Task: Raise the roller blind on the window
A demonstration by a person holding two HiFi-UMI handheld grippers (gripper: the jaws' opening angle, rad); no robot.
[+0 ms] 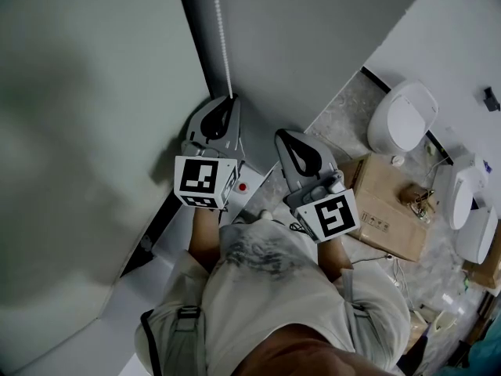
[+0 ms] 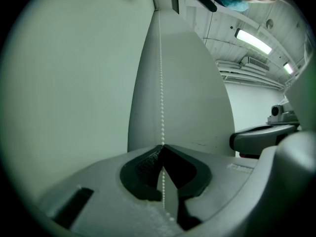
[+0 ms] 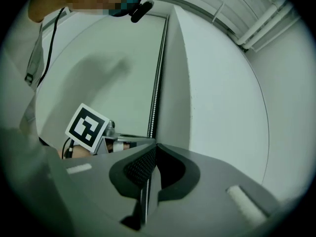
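The pale roller blind fills the left of the head view. Its white bead chain hangs down the corner beside the blind to my left gripper. In the left gripper view the bead chain drops straight into the left gripper, whose jaws are shut on it, and more beads show below the tips. My right gripper sits just right of the left one and a little lower. In the right gripper view a second chain strand enters the right gripper, which is shut on it.
A grey wall stands right of the chain. On the floor far below lie a cardboard box and white sanitary fixtures. The left gripper's marker cube shows in the right gripper view. Ceiling lights are overhead.
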